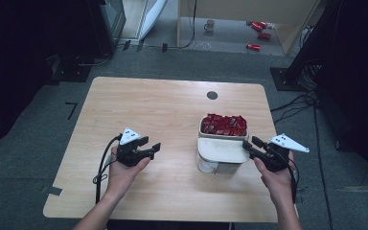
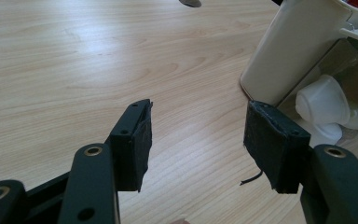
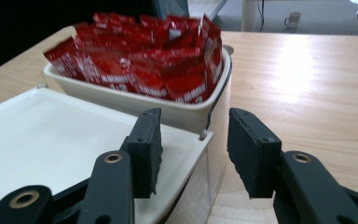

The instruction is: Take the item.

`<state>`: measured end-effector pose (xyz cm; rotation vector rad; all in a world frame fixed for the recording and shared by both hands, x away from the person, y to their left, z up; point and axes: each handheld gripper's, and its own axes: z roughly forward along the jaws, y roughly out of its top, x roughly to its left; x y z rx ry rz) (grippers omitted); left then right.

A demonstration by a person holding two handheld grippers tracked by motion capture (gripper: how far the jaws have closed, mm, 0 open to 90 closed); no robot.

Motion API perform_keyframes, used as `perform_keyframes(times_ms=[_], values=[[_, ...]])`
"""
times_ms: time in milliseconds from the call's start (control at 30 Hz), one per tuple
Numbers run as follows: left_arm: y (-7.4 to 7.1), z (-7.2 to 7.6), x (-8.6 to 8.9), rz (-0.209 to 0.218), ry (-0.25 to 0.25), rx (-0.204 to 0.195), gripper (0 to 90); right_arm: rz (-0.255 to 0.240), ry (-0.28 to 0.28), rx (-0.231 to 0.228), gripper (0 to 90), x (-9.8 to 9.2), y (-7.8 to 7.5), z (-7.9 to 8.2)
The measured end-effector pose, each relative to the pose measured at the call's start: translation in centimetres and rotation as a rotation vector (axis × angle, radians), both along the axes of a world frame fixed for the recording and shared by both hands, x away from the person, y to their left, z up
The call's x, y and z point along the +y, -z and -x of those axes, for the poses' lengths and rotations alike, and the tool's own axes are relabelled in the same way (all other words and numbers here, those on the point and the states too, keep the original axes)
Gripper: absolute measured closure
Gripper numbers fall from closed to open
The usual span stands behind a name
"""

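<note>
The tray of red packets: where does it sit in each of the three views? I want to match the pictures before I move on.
High view: tray of red packets right of table centre, behind the white lid.
Left gripper view: its cream wall at the upper right; a sliver of red at the top edge.
Right gripper view: upper left to centre, beyond the jaws.
Shared landmark: the white lid, in front of the tray.

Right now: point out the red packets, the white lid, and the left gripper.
red packets [image 1: 224, 124], high view, middle of the pile.
white lid [image 1: 222, 149], high view, flat top.
left gripper [image 1: 151, 145], high view, between the fingertips.
</note>
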<state>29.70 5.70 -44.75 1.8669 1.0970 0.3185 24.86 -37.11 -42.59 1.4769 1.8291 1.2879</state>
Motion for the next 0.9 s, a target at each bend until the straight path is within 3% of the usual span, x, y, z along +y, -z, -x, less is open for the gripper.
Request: perform_keyframes(times_ms=[333, 533, 800, 900], values=[[0.0, 0.1, -0.2, 0.006, 0.001, -0.014, 41.7, 0.015, 0.006, -0.013, 54.4, 0.4, 0.4, 0.1], [-0.2, 0.1, -0.7, 0.009, 0.010, -0.024, 41.2, 0.015, 0.026, -0.039, 59.7, 0.7, -0.1, 0.1], [0.2, 0.1, -0.5, -0.017, 0.010, -0.022, 39.9, -0.002, 0.032, -0.069, 62.7, 1.3, -1.0, -0.2], [0.6, 0.1, -0.2, -0.030, 0.003, -0.019, 37.6, 0.019, 0.036, -0.071, 62.7, 1.9, -1.3, -0.6]])
